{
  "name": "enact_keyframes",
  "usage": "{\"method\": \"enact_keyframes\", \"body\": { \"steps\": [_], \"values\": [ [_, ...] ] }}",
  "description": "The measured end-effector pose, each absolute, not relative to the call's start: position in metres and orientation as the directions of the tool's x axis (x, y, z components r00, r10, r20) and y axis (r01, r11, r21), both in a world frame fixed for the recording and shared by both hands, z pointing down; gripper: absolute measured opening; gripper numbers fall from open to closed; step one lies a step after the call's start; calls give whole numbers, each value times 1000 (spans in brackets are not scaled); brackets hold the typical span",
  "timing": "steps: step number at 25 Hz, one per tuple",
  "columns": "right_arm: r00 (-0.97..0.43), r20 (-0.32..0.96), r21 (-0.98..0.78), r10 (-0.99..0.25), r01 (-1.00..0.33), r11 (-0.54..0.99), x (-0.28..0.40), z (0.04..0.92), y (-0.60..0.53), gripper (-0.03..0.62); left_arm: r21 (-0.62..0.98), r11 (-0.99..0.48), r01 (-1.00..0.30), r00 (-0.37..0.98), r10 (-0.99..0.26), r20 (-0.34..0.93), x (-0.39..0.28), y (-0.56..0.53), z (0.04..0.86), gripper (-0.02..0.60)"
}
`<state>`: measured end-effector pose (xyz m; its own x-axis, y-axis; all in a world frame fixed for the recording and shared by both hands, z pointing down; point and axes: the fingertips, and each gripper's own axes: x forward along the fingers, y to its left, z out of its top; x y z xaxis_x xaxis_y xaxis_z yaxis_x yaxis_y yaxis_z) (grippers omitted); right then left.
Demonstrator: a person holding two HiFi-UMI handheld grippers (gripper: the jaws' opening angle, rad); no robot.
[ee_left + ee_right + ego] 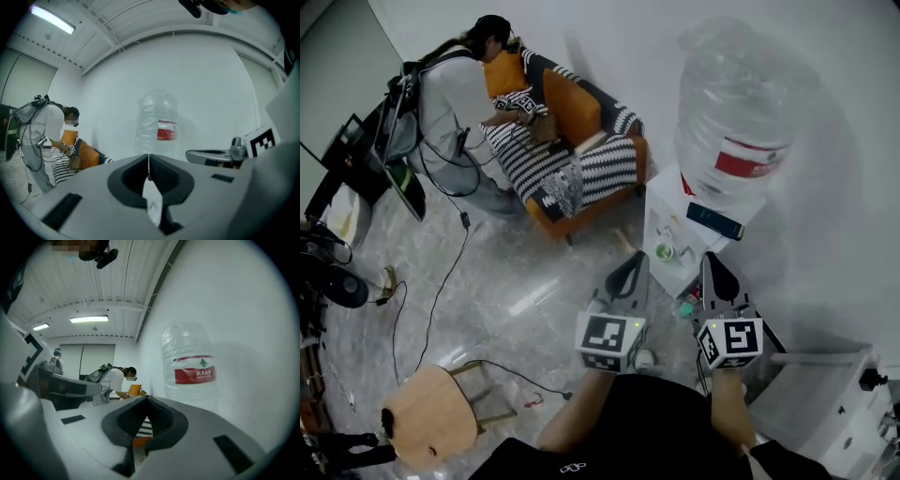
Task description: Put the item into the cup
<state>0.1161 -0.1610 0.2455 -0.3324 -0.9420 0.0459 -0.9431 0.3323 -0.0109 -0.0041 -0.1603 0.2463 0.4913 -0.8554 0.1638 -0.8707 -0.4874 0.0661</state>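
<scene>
Both tools held out in front, side by side, aimed at the water dispenser (661, 211); reads as an approach pose, task not yet started

Left tool (149, 166) has its jaws closed tip to tip with nothing between them; right tool (147, 399) likewise has its jaws together and is empty, the stripes in its gap being only the sofa (581, 159) far behind; in the head view the left tool (633, 262) and right tool (712, 264) hang over the floor, apart from the dispenser and touching nothing

Cup (664, 251) looks like the small green round thing on the dispenser's ledge, mouth up toward the camera, upright as far as can be told, so a drop from above should suit; it sits just ahead of and between the two tool tips

Likely item is the dark flat item (715, 220) lying on the dispenser top at the foot of the water bottle (741, 103), near the cup but apart from it; it lies flat, long axis running upper left to lower right in the head view; not certain this is the item; too small to read its ends

Jaws would probably need to open before any pick; closed now likely just for carrying

Another person (455, 94) bends over the sofa, well apart; wooden stool (431, 417) off to the left
</scene>
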Motion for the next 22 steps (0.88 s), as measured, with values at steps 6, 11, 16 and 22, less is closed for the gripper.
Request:
{"method": "enact_keyframes", "body": {
  "steps": [6,11,16,22],
  "values": [
    [-341,-22,-17,-940,-940,341,119,216,-163,9,46,-506,-861,508,-857,89,7,-163,217,14],
    [-355,-27,-26,-934,-934,356,118,211,-160,9,10,-495,-869,494,-866,77,11,-165,205,14],
    [-381,-37,-24,-924,-924,382,114,208,-161,9,3,-496,-868,495,-865,85,14,-166,206,14],
    [-403,-31,-19,-915,-915,403,109,210,-157,9,5,-485,-875,484,-871,84,15,-163,207,14]
  ]
}}
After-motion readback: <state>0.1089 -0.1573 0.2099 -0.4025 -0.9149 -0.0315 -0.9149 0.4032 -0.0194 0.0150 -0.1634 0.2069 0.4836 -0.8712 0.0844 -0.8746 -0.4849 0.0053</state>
